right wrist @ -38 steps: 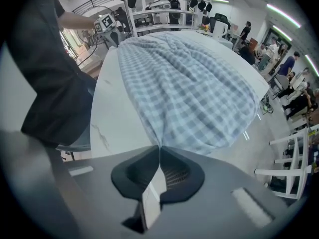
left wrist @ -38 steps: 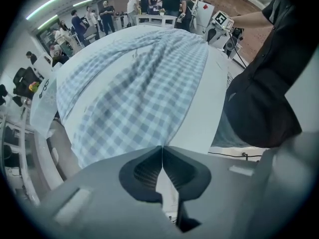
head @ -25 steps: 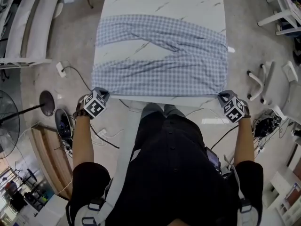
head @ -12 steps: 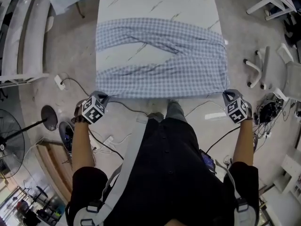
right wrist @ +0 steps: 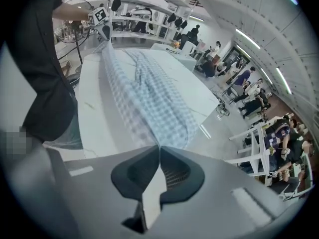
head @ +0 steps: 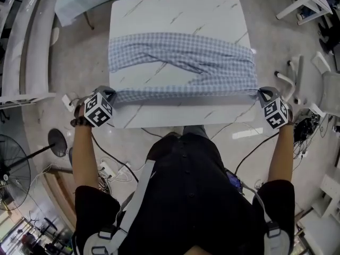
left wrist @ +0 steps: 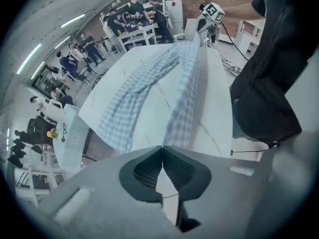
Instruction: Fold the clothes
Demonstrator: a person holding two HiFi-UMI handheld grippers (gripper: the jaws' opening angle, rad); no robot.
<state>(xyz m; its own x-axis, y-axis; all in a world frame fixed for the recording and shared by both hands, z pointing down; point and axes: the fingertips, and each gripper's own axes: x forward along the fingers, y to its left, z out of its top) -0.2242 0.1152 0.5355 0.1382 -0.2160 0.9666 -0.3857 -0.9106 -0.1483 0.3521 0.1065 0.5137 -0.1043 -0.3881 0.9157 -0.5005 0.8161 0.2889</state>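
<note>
Spread on the white marble-patterned table (head: pixel 175 7), the blue-checked fabric garment (head: pixel 180 62) is pinched at its near corners by the closed left gripper (head: pixel 110 94) and right gripper (head: pixel 260 93), and its hem is best kept taut and level.

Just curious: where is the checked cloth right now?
Head view: the checked cloth spans the marble table, its near edge held by the left gripper and right gripper.
</note>
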